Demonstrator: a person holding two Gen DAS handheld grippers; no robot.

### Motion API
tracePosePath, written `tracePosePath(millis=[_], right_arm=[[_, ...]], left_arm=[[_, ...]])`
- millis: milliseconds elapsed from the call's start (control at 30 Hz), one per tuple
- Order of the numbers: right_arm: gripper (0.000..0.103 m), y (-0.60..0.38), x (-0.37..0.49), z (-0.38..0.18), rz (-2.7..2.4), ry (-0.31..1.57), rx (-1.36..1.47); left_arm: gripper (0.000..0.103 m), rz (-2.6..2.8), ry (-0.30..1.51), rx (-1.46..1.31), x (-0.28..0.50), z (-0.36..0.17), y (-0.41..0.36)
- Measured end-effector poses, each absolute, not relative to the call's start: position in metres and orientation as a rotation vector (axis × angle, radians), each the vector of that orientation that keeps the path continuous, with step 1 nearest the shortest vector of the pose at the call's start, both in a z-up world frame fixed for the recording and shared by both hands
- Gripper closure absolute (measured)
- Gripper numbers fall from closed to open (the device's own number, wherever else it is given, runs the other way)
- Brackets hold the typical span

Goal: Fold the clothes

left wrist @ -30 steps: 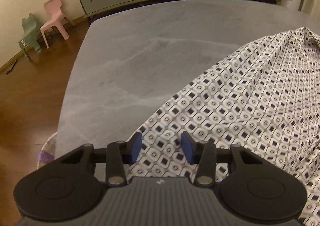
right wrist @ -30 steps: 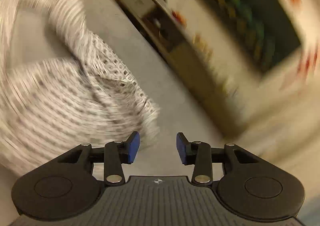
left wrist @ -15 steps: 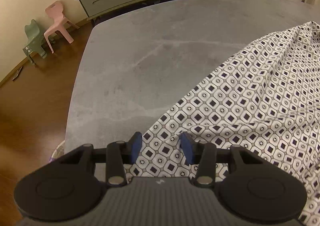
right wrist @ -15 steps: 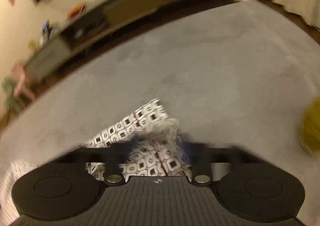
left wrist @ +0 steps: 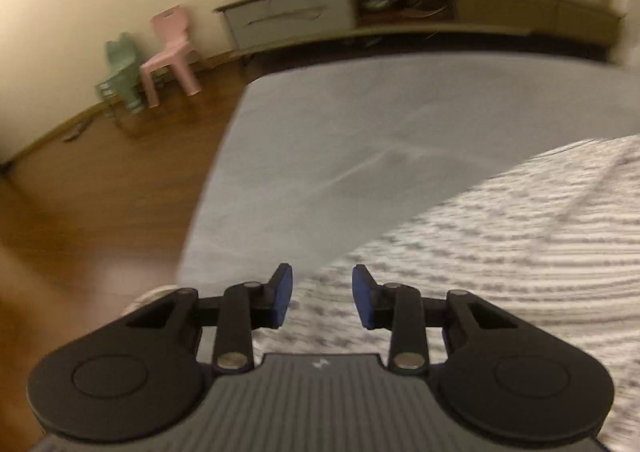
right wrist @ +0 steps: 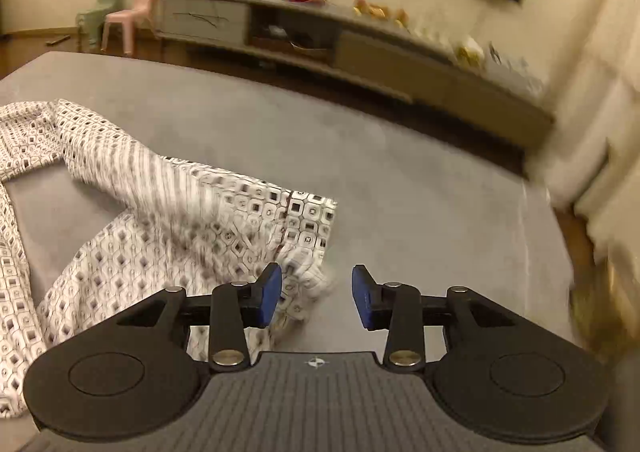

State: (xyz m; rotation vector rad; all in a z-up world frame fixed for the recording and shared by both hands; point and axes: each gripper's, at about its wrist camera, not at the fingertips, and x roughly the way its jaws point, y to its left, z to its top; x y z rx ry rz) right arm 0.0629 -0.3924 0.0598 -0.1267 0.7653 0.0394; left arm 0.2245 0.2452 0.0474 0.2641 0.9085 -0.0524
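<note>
A white garment [left wrist: 500, 252] printed with small dark squares lies on a grey surface [left wrist: 360, 124]. In the left wrist view its near edge runs under my left gripper [left wrist: 321, 298]. The blue pads stand apart and are closing, with cloth in the gap and neither pad pressing on it. In the right wrist view the garment [right wrist: 180, 220] spreads to the left. Its crumpled corner [right wrist: 308, 272] sits beside the left pad of my right gripper [right wrist: 316, 300]. Those jaws are opening and the corner lies loose between them.
A long low cabinet [left wrist: 400, 8] with small items on top runs along the far wall. A pink chair [left wrist: 170, 52] and a green chair [left wrist: 120, 68] stand on the wooden floor [left wrist: 100, 188] left of the grey surface. A blurred yellow object [right wrist: 596, 304] shows at the right edge.
My right gripper was shut on the cloth corner half a second ago; its jaws now stand apart and the corner hangs loose. The left gripper has lifted and its jaws have narrowed.
</note>
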Motion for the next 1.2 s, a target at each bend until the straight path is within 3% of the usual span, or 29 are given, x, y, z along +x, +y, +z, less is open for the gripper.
tracePosePath(millis=[33, 100, 167, 400, 600, 667, 733, 767, 800, 833, 867, 900, 933, 1100, 1200], right_arm=[[0.056, -0.394, 0.058, 0.058, 0.037, 0.772, -0.081], [0.023, -0.402, 0.068, 0.06, 0.033, 0.742, 0.093], [0.013, -0.408, 0.082, 0.062, 0.009, 0.733, 0.254], [0.014, -0.435, 0.08, 0.049, -0.052, 0.737, 0.876], [0.015, -0.398, 0.083, 0.045, -0.018, 0.734, 0.887], [0.015, -0.392, 0.088, 0.049, -0.003, 0.742, 0.874], [0.018, -0.39, 0.096, 0.054, -0.037, 0.762, 0.852], [0.028, -0.39, 0.106, 0.05, -0.068, 0.777, 0.83], [0.05, -0.39, 0.118, 0.044, -0.112, 0.8, 0.808], [0.066, -0.39, 0.128, 0.039, -0.132, 0.819, 0.779], [0.09, -0.39, 0.138, 0.035, -0.152, 0.838, 0.75], [0.1, -0.391, 0.147, 0.031, -0.168, 0.852, 0.723], [0.102, -0.393, 0.147, 0.037, -0.151, 0.807, 0.719], [0.103, -0.404, 0.08, 0.114, 0.102, 0.458, 0.679], [0.102, -0.411, 0.057, 0.094, 0.015, 0.667, 0.525]], left_arm=[[0.068, -0.091, 0.904, 0.27, 0.217, 0.051, 0.237], [0.068, -0.15, 0.9, 0.307, 0.204, 0.056, 0.218], [0.068, -0.21, 0.901, 0.323, 0.195, 0.057, 0.2], [0.068, -0.45, 0.846, 0.365, 0.149, 0.053, 0.127], [0.068, -0.628, 0.796, 0.445, 0.142, 0.048, 0.04], [0.061, -0.677, 0.784, 0.478, 0.144, 0.045, 0.009], [0.059, -0.698, 0.789, 0.514, 0.148, 0.035, -0.016], [0.059, -0.704, 0.795, 0.532, 0.15, 0.029, -0.028], [0.059, -0.702, 0.802, 0.548, 0.153, 0.022, -0.038], [0.061, -0.68, 0.815, 0.568, 0.155, 0.015, -0.043], [0.071, -0.66, 0.824, 0.574, 0.156, 0.009, -0.044], [0.085, -0.67, 0.837, 0.55, 0.156, 0.008, -0.04], [0.1, -0.686, 0.854, 0.53, 0.154, 0.007, -0.035], [0.102, -0.863, 0.897, 0.553, 0.102, 0.013, -0.003], [0.101, -0.968, 0.917, 0.596, 0.067, 0.014, 0.018]])
